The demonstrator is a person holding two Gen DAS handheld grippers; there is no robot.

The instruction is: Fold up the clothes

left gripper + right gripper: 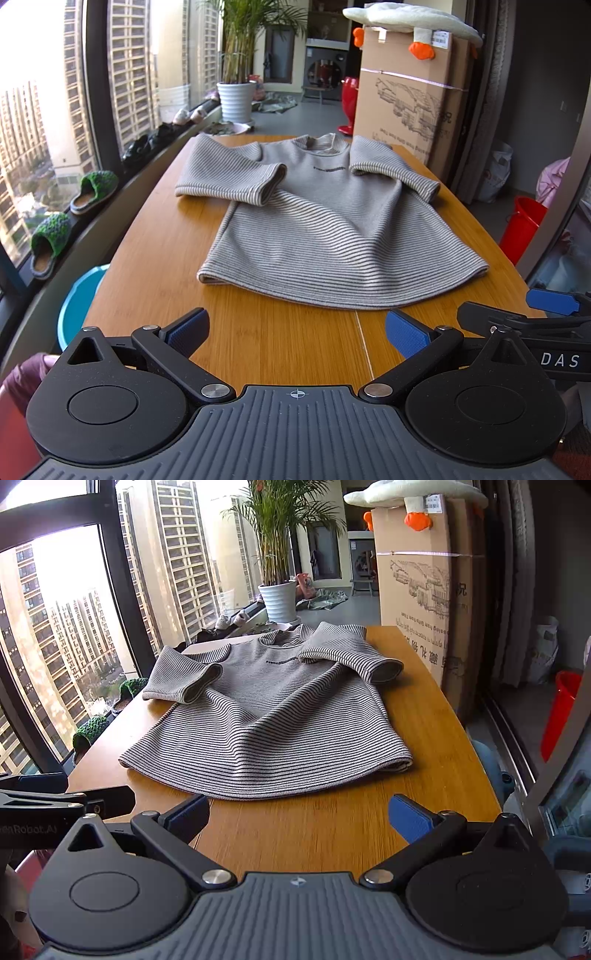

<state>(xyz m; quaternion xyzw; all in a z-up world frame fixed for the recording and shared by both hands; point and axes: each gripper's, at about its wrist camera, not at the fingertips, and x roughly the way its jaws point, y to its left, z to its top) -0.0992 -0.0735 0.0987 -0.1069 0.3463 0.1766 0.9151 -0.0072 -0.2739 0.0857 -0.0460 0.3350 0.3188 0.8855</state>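
A grey striped short-sleeved shirt [325, 229] [273, 720] lies face up on the wooden table [155, 266] [424, 738], collar at the far end, hem toward me. Both sleeves are folded in over the chest, the left sleeve [236, 173] [184, 679] and the right sleeve [391, 166] [354, 653]. My left gripper [297, 332] hovers open over bare wood just short of the hem, nothing between its blue pads. My right gripper [299, 814] is open too, just short of the hem's right part, and its fingertip [552, 301] shows at the right edge of the left wrist view.
A tall cardboard box [410, 107] [424, 602] with a plush toy on top stands at the table's far right corner. A windowsill with slippers [92, 192] runs along the left. A blue basin [79, 302] sits low left, a red bucket [521, 225] right, a potted plant [236, 99] beyond.
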